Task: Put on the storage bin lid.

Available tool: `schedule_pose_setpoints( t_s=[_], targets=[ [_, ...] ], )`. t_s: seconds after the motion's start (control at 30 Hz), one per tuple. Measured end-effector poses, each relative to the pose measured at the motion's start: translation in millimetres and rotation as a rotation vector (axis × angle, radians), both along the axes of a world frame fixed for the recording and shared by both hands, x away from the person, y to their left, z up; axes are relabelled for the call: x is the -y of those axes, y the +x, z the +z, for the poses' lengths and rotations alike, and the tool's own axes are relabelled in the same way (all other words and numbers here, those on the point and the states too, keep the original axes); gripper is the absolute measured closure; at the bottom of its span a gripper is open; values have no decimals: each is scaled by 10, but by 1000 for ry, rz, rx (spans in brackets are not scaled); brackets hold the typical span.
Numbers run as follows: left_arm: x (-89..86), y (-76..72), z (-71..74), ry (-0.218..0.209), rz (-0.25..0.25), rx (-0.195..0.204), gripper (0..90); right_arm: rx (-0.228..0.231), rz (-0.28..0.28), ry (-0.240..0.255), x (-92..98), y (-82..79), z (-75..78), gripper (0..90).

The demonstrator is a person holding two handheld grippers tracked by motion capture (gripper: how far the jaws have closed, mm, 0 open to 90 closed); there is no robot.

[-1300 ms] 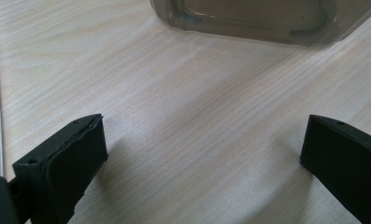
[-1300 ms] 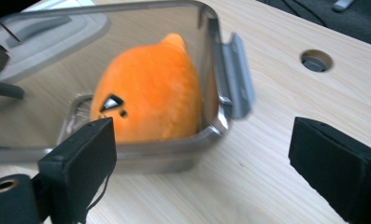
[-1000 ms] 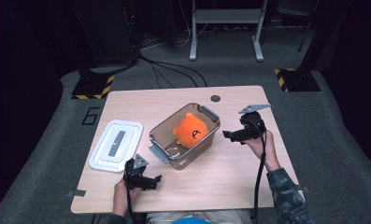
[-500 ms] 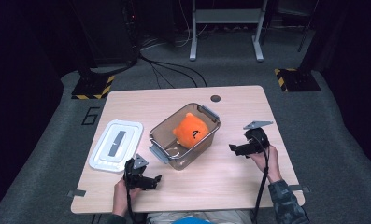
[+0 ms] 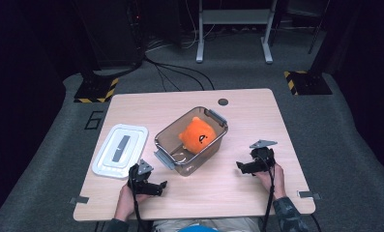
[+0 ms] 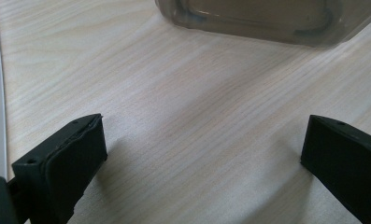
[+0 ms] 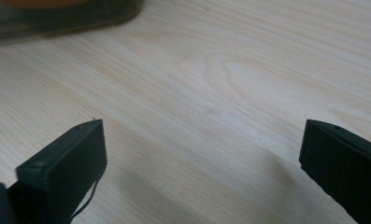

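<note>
On the worktop (image 5: 238,193), mid-table, sat the clear container (image 5: 191,140), its long axis running diagonally from near-left to far-right, an orange plush toy (image 5: 198,135) inside. Both the left hand-held gripper (image 5: 161,185) and right hand-held gripper (image 5: 239,166) rested released, jaws wide, each grasping nothing.

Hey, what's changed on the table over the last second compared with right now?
The right gripper has come down from beside the clear container toward the table's near edge; its jaws have just been opening, with nothing between them. The left gripper, the orange plush toy inside the container and the white lid stayed where they were.
</note>
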State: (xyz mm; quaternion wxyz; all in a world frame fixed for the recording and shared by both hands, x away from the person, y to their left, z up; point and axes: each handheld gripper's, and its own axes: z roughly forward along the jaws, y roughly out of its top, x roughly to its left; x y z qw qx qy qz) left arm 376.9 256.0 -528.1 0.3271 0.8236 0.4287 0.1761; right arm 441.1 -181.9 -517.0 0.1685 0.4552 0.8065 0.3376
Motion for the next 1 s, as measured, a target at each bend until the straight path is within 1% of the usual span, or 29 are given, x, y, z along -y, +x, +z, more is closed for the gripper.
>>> schedule_pose_setpoints(
  t_s=[0.03, 0.07, 0.1, 0.13, 0.17, 0.23, 0.27, 0.3, 0.33, 0.4, 0.43, 0.47, 0.53, 0.63, 0.67, 0.77, 0.8, 0.87, 0.93, 1.0],
  targets=[
    [-17, 9, 7, -4, 12, -5, 1, 9, 5, -7, 11, 2, -24, 0],
    [-34, 10, 13, -20, 25, -16, 1, 10, -9, -2, 6, -5, -40, 0],
    [-59, 16, 13, -45, 27, -18, 1, 10, -2, -4, 19, -7, -55, 0],
    [-83, 17, 21, -60, 31, -26, 1, 18, -10, 0, 20, -7, -72, 0],
    [-104, 16, 26, -74, 38, -30, 4, 7, -14, -2, 24, -13, -81, 0],
    [-148, 14, 39, -83, 45, -21, 1, 21, -14, -6, 35, -12, -100, 0],
    [-166, 8, 47, -88, 50, -20, 1, 20, -19, -5, 32, -17, -101, 0],
    [-191, 8, 57, -89, 47, -18, 1, 23, -18, -14, 33, -16, -103, 0],
    [-211, 4, 70, -85, 56, -14, 1, 38, -13, -32, 38, -10, -110, 0],
    [-254, 5, 91, -92, 62, -5, 1, 31, -28, -19, 28, -23, -112, 0],
    [-276, 3, 108, -83, 65, 1, 0, 31, -26, -20, 30, -23, -112, 0],
    [-291, 3, 121, -88, 73, 6, 1, 31, -26, -20, 30, -23, -112, 0],
    [-346, 6, 165, -96, 75, 4, 1, 31, -29, -18, 28, -23, -113, 0],
    [-428, 21, 220, -95, 96, 18, 1, 31, -30, -19, 28, -25, -113, 0],
    [-455, 27, 238, -98, 106, 16, 1, 31, -30, -19, 28, -25, -113, 0],
    [-542, 62, 298, -86, 119, 25, 1, 31, -30, -19, 28, -25, -113, 0],
    [-563, 70, 315, -97, 127, 30, 2, 31, -30, -19, 28, -25, -113, 0],
    [-613, 96, 357, -98, 128, 32, 6, 31, -32, -19, 27, -26, -114, 0],
    [-654, 125, 389, -103, 146, 37, 6, 31, -32, -19, 26, -27, -114, 0],
    [-703, 161, 418, -105, 151, 39, 9, 31, -33, -18, 25, -27, -114, 0]
  ],
)
